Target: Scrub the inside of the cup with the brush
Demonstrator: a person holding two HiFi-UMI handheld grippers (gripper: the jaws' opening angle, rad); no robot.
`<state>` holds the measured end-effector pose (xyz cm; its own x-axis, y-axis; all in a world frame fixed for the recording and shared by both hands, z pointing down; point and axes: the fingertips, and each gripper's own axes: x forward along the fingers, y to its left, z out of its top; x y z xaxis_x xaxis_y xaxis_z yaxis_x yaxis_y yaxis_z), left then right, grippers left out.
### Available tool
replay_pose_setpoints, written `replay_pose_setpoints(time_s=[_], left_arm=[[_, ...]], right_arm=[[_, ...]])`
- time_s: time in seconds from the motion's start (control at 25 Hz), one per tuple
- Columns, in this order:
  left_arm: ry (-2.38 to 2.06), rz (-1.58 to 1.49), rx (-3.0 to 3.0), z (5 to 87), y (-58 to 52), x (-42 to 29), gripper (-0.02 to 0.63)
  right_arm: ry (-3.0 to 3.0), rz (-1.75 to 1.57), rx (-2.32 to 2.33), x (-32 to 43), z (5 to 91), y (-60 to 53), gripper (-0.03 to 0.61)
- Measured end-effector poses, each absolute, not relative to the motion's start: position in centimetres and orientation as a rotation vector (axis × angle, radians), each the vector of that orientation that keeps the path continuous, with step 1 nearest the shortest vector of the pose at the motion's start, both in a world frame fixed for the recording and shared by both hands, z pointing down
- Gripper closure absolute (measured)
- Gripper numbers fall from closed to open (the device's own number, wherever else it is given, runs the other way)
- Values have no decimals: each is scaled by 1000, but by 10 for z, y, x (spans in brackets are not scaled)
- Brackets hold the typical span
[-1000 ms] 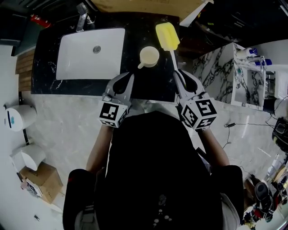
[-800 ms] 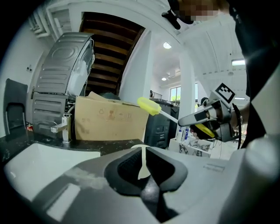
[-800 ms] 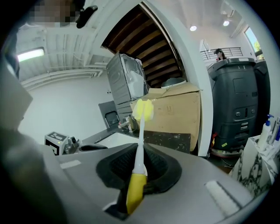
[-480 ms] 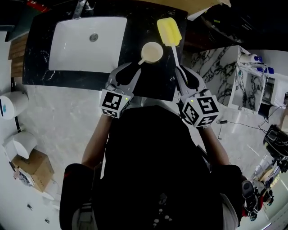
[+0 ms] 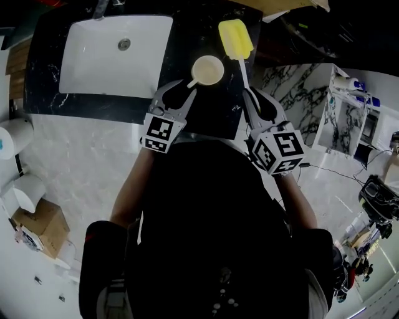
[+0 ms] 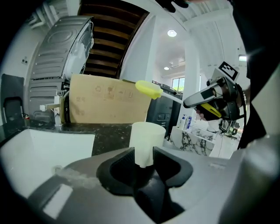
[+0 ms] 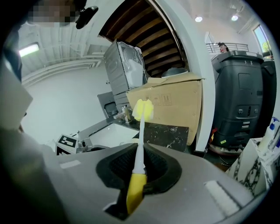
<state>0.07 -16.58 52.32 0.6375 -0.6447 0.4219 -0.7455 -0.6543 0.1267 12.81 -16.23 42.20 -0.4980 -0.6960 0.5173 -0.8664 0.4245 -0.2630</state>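
Note:
A cream cup (image 5: 207, 70) stands upright on the black counter (image 5: 212, 112), right of the sink. My left gripper (image 5: 179, 95) is just short of the cup, and its jaws are opening. The cup's handle (image 6: 142, 156) lies between the pads without being pressed. In the left gripper view the cup (image 6: 148, 133) fills the gap ahead of the jaws. My right gripper (image 5: 257, 99) is shut on the white stem of a brush (image 7: 139, 151). Its yellow head (image 5: 235, 38) hangs in the air beyond and right of the cup.
A white sink (image 5: 93, 59) with a faucet (image 5: 100, 9) takes up the counter's left part. A cardboard sheet (image 6: 109, 103) leans behind the counter. A marble-patterned unit (image 5: 293, 93) stands to the right, and a cardboard box (image 5: 42, 227) sits on the floor at left.
My left gripper has moved up to the cup, so its handle now lies between the jaws, which have spread. The right gripper still holds the brush above the counter.

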Motion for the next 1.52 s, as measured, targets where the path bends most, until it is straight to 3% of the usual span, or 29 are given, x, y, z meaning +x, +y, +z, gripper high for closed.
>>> replay_pose_setpoints(time_s=[0.56,0.88,1.52], left_arm=[[-1105,542,2569,543,-175,13,480],[-1106,571,2595,544,-174,16,554],[-1048,631,2606,540,-137,-16,555]], right_arm=[[-2332,753,1293,131,434,-165,535],[-2334,744,1294,136,434,-162,535],[-2331,683,1200,126,439,-138,535]])
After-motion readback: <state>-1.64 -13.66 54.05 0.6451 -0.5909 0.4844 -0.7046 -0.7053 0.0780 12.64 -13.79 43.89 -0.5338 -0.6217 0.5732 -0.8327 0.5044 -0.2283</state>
